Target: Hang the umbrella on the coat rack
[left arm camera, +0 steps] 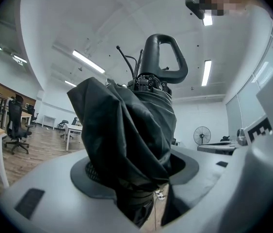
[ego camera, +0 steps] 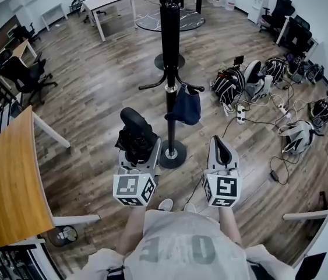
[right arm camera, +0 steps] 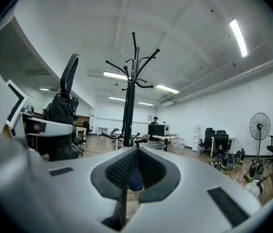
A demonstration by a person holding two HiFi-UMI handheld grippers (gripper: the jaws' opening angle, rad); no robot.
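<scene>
Since both grippers sit low in the centre of the head view, I start there. My left gripper (ego camera: 136, 150) (left arm camera: 136, 178) is clamped on the umbrella (ego camera: 134, 134) (left arm camera: 126, 135), its jaws standing wide around the bundle. The umbrella is folded and black, and its loose cloth hangs in slack, crumpled pleats that bulge out over the pads. It stands upright across the jaws. Its handle (left arm camera: 163, 57), a thick black closed loop, sits at the top in the upper middle of the left gripper view, with thin rib ends poking out just left of it.

My right gripper (ego camera: 221, 150) (right arm camera: 134, 171), right of centre, has its jaws drawn together to a thin slit with nothing between them.

Just beyond both grippers, at frame centre, the round base of the coat rack (ego camera: 170, 69) (right arm camera: 129, 101) rests on the wood floor (ego camera: 94, 98). Its black pole rises to the top edge, and the umbrella is apart from it, on none of its hooks. A blue bag (ego camera: 186, 107) hangs from a low hook just right of the pole.

A wooden table (ego camera: 12, 179) fills the lower left, and cabled gear (ego camera: 251, 83) lies scattered at the right. A standing fan (right arm camera: 261, 125) shows far right in the right gripper view.
</scene>
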